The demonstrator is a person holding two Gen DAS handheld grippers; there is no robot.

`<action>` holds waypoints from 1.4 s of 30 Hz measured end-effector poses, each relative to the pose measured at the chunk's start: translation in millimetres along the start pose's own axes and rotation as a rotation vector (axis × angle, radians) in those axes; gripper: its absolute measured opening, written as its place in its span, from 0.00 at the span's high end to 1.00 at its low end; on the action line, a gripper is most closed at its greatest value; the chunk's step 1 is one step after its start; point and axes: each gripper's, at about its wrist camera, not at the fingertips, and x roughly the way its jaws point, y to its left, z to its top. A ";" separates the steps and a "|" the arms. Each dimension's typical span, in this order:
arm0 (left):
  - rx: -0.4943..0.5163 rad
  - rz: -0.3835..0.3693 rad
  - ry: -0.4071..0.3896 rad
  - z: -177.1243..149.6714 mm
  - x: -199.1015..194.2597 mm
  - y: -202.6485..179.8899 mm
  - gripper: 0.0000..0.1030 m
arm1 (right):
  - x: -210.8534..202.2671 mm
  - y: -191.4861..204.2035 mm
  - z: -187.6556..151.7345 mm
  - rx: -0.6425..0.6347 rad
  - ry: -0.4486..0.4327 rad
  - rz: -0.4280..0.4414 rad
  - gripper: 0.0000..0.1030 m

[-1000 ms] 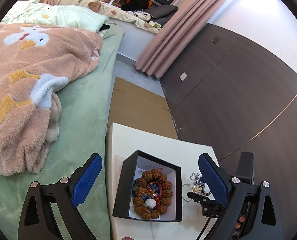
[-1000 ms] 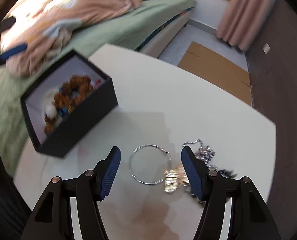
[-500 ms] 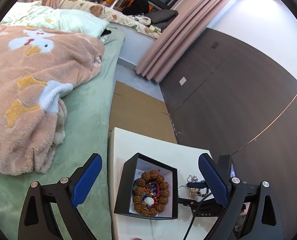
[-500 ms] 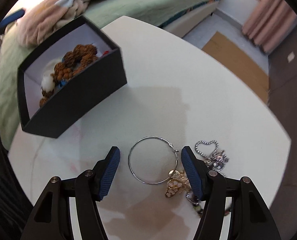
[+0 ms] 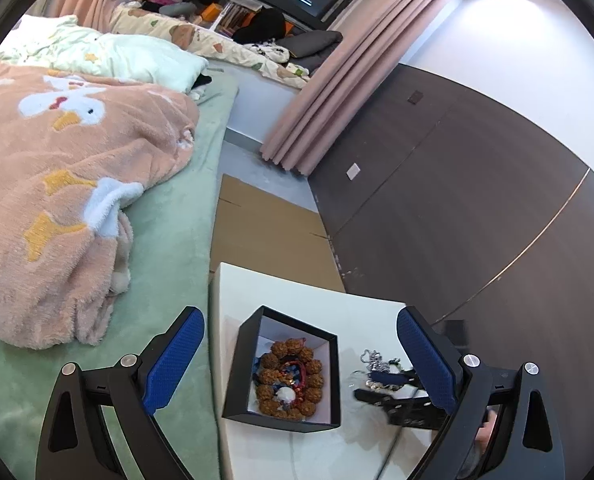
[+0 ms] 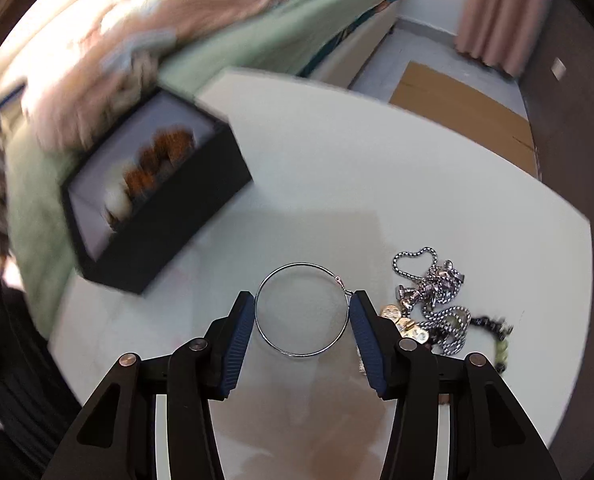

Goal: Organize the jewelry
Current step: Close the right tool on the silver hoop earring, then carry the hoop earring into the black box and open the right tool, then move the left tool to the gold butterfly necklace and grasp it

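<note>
Because the thin wire hoop earring (image 6: 301, 310) lying flat on the white tabletop (image 6: 377, 184) is light, springy and slippery, the right tongs (image 6: 301, 330), just closing, bracket its opposite edges, apparently not yet pinching.

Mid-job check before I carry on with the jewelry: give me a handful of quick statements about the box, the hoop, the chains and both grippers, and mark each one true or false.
1. The black box already holds a brown bead bracelet. True.
2. The silver hoop lies inside the box. False: it lies on the white table, between the fingers of the right gripper.
3. The right gripper's jaws have just been closing around the hoop. True; whether the pads press on it yet cannot be told.
4. The left gripper holds a chain. False: it is open and holds nothing.
5. The silver chain is in the box. False: it sits in a tangle on the table beside the hoop.
</note>
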 end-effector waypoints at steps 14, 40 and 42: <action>0.088 0.102 -0.059 -4.1 -1.7 -3.1 0.06 | -61.5 47.0 36.5 0.017 -0.263 0.094 0.51; 0.204 0.108 -0.067 -18.7 15.3 -62.8 0.06 | -117.6 -23.1 -2.8 0.394 -0.354 -0.047 0.17; 0.243 0.093 -0.023 -24.6 23.9 -77.0 0.06 | -122.7 -31.8 -10.2 0.432 -0.359 -0.078 0.17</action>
